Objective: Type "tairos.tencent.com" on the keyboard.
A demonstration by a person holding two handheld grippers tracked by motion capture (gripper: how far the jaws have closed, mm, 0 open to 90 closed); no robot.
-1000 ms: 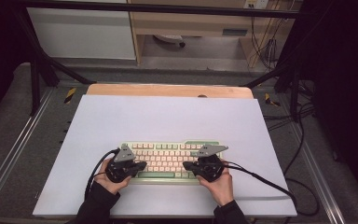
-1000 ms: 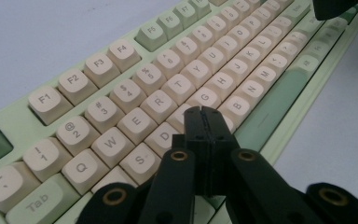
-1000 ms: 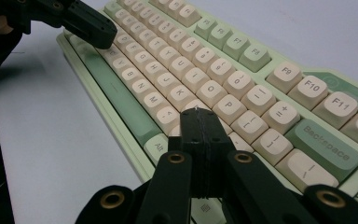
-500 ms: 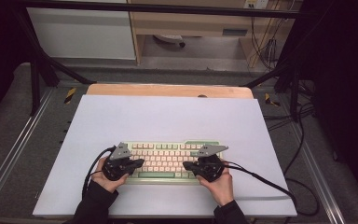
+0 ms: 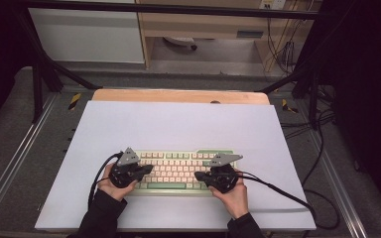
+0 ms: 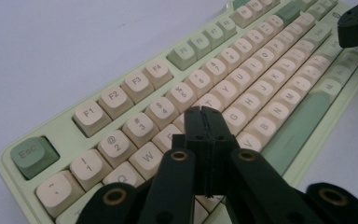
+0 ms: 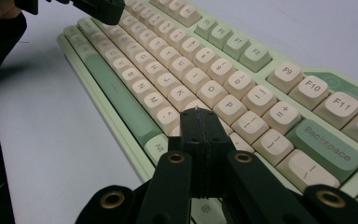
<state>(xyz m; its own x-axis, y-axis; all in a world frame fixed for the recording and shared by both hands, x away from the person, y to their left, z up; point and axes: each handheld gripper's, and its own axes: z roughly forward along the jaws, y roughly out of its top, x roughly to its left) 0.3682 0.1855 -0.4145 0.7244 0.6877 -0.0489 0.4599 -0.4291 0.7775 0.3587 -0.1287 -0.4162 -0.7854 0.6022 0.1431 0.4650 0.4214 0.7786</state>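
Near the front edge of the white worktop (image 5: 178, 124), a pale green keyboard (image 5: 178, 171) with cream keys lies with its long axis running from 9 o'clock to 3 o'clock in the high view — and a person holds one gripper over each end of it. The left gripper (image 5: 146, 170) sits above the keyboard's 9 o'clock end, its tip aimed toward 3 o'clock; the right gripper (image 5: 199, 175) sits above the 3 o'clock end, aimed back toward 9 o'clock.

Both pairs of jaws are pressed together, holding nothing. In the left gripper view, the closed tip of the left gripper (image 6: 204, 111) hovers low over the letter rows, close to the E, R and T keys, with the green spacebar (image 6: 303, 123) off at about 3 o'clock. In the right gripper view, the right gripper (image 7: 196, 112) points at the keys just below O and P — the Backspace key (image 7: 328, 144) lies at about 3 o'clock. Whether either tip touches a keycap cannot be told. Each half of the keyboard is nearest its own gripper, so a short downward dab would likely press a key.
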